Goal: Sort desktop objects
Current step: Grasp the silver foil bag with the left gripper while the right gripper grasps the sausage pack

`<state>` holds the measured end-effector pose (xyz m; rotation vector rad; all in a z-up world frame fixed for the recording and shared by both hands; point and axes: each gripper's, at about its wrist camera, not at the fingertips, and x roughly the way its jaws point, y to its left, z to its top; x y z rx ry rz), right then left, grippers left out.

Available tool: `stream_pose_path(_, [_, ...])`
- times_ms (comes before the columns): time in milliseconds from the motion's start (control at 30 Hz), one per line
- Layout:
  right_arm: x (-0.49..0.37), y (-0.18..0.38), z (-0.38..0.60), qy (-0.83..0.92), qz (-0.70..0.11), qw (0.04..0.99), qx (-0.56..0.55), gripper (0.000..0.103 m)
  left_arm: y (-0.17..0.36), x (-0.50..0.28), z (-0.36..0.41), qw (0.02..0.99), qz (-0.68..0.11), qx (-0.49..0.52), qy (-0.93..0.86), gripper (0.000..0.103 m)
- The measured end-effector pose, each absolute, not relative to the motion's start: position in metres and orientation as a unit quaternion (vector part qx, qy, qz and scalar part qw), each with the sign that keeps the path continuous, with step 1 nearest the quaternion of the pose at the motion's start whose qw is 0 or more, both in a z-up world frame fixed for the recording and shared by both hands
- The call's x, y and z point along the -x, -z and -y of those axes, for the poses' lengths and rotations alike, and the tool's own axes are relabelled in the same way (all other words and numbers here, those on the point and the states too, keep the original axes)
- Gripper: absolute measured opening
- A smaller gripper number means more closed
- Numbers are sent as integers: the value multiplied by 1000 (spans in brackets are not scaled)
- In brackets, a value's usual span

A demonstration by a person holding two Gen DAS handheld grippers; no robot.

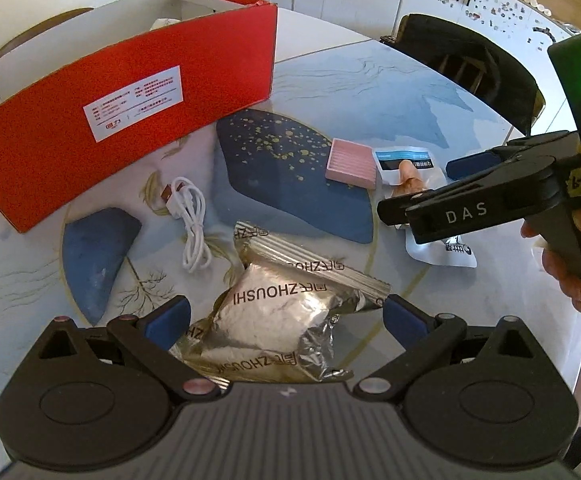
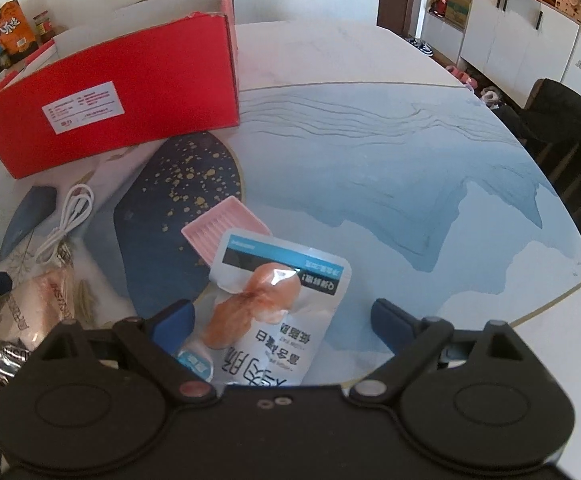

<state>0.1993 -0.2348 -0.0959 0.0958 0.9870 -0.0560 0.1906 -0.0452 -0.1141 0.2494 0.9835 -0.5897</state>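
The left gripper (image 1: 286, 314) has its jaws wide apart, and the silver foil packet (image 1: 278, 312) lies on the table (image 2: 390, 152) between them. Neither blue pad (image 1: 168, 318) is seen to touch the foil. Ahead of the left jaw and to its left rests a dark blue flat piece (image 1: 96, 254), and just beyond that jaw lies the coiled white USB cable (image 1: 190, 224). Farther ahead, on the left, stands the open red cardboard box (image 1: 102, 120) with a white label on its side. Ahead of the right jaw, well apart from the packet, lies the pink ridged tray (image 1: 350, 162).

The right gripper (image 2: 282, 318) also has its jaws apart. Between them lies the white and blue snack pouch (image 2: 274, 304), with an orange meat piece visible through its window; the left pad (image 2: 176, 318) is near the pouch's edge, the right pad stands clear of it. Just beyond the pouch, touching its top edge or slightly under it, is the pink ridged tray. In the left wrist view the right gripper hangs over this pouch, held by a hand (image 1: 558, 256).
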Motion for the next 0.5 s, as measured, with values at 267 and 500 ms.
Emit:
stream_pose_path(267, [-198, 94, 231, 27, -463, 885, -32, 76, 121, -187, 43, 830, -467, -139, 271, 85])
stream_pose_path(500, [-198, 93, 230, 20, -457, 889, -31, 63, 116, -193, 38, 835, -471, -114, 259, 69])
